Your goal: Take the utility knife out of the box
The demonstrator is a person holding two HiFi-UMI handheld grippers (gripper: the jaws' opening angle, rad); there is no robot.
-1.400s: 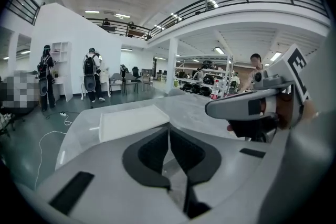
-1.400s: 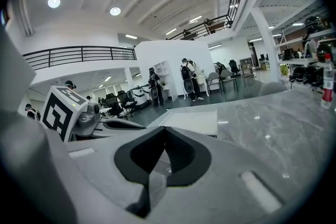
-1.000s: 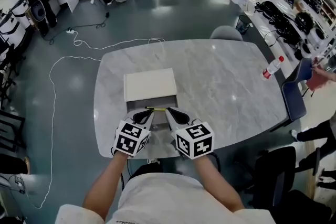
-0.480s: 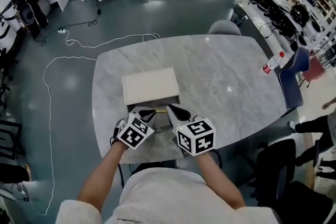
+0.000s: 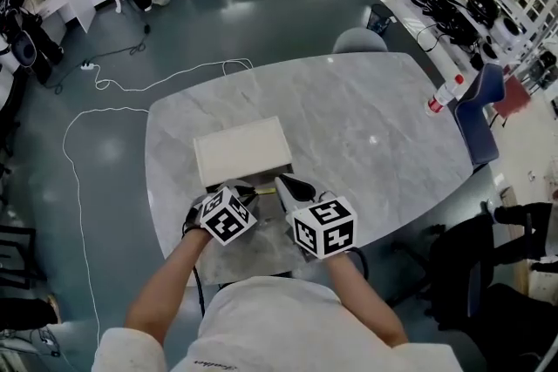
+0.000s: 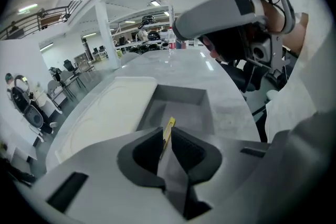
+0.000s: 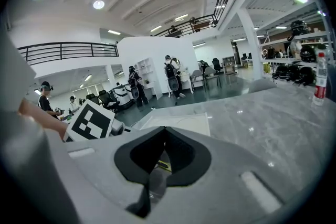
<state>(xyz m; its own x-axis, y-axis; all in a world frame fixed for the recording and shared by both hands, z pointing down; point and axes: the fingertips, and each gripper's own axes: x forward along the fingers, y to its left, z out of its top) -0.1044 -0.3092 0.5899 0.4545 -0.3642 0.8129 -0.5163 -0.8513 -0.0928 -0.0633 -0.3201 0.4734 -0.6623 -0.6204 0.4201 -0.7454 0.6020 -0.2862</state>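
Observation:
The box (image 5: 242,151) lies on the marble table (image 5: 366,126), its cream lid (image 6: 113,113) slid back off the open grey tray (image 6: 181,107). A yellow utility knife (image 6: 168,129) pokes out between the jaws of my left gripper (image 6: 167,136), which is shut on it above the tray's near end. In the head view the knife (image 5: 262,187) shows as a thin yellow strip between the two grippers. My right gripper (image 5: 288,185) sits close on the right at the tray's near corner, jaws shut with nothing seen between them (image 7: 165,134).
A plastic bottle (image 5: 443,94) with a red cap stands near the table's right edge. A grey chair (image 5: 354,39) is at the far side and a blue chair (image 5: 485,113) at the right. A white cable (image 5: 83,113) runs over the floor on the left.
The left gripper has rolled and tilted while holding the knife. The right gripper has stayed about where it was. The head camera's view has shifted slightly.

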